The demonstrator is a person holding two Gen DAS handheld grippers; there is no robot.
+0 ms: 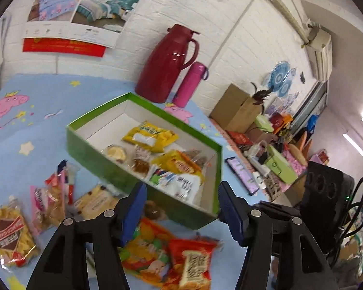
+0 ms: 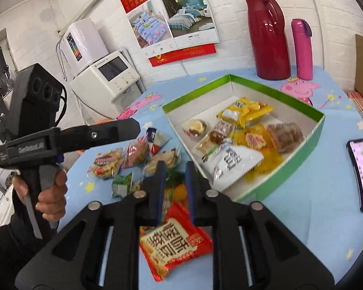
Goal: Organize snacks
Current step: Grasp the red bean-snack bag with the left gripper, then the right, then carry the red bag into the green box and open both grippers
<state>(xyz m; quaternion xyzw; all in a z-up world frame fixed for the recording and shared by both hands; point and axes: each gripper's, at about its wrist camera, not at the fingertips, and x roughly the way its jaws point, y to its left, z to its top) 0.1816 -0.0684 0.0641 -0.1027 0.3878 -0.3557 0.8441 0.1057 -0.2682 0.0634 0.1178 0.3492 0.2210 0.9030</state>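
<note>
Snacks are lying in crinkly foil packets nearest the cameras: a glossy red packet point(image 2: 174, 244) is resting flat on the blue cartoon-print worktop point(image 2: 290, 217), beneath the right tool point(image 2: 174, 178), whose fingers are standing slightly parted, pinching nothing. The left tool point(image 1: 181, 207) is hovering spread wide. Beyond, a shallow rectangular green cardboard box point(image 2: 278, 183) is holding yellow, white and clear wrapped snacks. Farther back, a smooth maroon jug point(image 2: 268, 33) is standing.

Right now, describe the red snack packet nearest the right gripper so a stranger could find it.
Start at the green box on the blue tablecloth. Just in front of its near wall, below the right gripper, lies the red packet. It alone shows a pale cracker picture with large dark characters.
</note>
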